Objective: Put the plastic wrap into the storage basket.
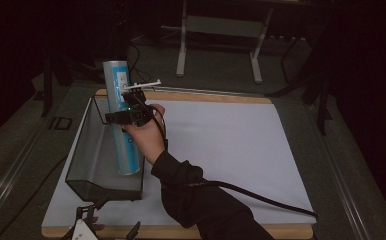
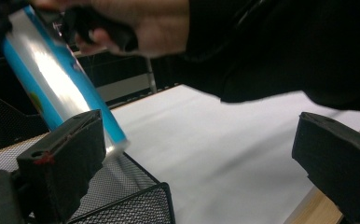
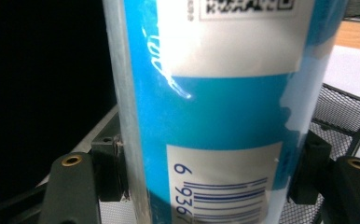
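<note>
Your right gripper (image 1: 126,116) is clamped around a tall blue and silver cylindrical can (image 1: 122,120), one black jaw pressing each side of it. In the high view the can stands nearly upright, leaning slightly, with its lower end down inside a black wire mesh tray (image 1: 83,172) at about 9 o'clock on the table. Your right hand (image 1: 146,135) sits just to the 3 o'clock side of the can, and your dark sleeve (image 1: 201,200) runs back toward 6 o'clock with the gripper's cable trailing across the white mat (image 1: 221,145).

In the right gripper view the can (image 3: 215,112) runs from top to bottom between the jaws, showing a white label with a code near 12 o'clock and a barcode near 6 o'clock; mesh from the tray (image 3: 341,112) shows at 3 o'clock.

Your left gripper (image 1: 88,225) waits at the table's near edge, around 7 o'clock in the high view, just short of the tray. In the left gripper view its jaws stand wide apart with nothing between them. Beyond them the can (image 2: 61,93) slants down from 10 o'clock toward the tray's corner (image 2: 136,200), with your right hand (image 2: 136,23) at 12 o'clock.
</note>
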Tool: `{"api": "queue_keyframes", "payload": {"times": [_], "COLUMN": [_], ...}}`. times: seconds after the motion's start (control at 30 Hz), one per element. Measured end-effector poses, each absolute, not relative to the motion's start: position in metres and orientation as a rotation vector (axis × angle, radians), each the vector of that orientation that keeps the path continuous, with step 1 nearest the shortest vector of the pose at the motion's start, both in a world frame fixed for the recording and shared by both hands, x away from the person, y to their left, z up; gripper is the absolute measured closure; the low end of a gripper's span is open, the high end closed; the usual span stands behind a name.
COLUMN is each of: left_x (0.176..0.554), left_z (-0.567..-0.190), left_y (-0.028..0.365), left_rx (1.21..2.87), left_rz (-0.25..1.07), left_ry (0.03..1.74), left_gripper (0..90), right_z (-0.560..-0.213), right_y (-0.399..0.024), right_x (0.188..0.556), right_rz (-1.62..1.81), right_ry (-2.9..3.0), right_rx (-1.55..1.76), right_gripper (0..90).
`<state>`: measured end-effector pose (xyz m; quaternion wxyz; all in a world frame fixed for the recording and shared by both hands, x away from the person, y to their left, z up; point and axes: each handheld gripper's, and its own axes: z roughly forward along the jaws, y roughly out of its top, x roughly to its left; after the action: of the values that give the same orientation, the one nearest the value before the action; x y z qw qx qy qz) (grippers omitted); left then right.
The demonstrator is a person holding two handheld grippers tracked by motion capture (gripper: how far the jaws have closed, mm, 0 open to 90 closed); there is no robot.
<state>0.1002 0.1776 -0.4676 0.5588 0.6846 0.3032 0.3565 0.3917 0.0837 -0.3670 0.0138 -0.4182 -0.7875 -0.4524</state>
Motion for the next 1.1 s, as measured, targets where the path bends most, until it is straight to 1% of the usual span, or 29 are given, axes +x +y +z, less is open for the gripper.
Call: {"api": "queue_keyframes", "payload": {"times": [0.13, 0.23, 0.57, 1.1], "left_x": [0.100, 0.100, 0.100, 0.100], "left_z": [-0.468, -0.467, -0.467, -0.467], "left_y": [0.178, 0.177, 0.177, 0.177], "left_rx": [1.614, 1.614, 1.617, 1.623], "left_rz": [0.840, 0.841, 0.834, 0.829], "left_ry": [0.714, 0.709, 0.701, 0.698], "left_gripper": [3.6, 3.6, 3.6, 3.6], "right_z": [-0.375, -0.394, -0.424, -0.448], "right_y": [0.085, 0.089, 0.090, 0.096], "right_x": [0.393, 0.396, 0.394, 0.400], "right_rz": [-1.386, -1.315, -1.139, -1.159], "right_ry": [-2.444, -2.392, -2.392, -2.348], "right_rx": [-1.309, -1.342, -1.483, -1.598], "right_gripper": [31.7, 31.7, 31.7, 31.7]}}
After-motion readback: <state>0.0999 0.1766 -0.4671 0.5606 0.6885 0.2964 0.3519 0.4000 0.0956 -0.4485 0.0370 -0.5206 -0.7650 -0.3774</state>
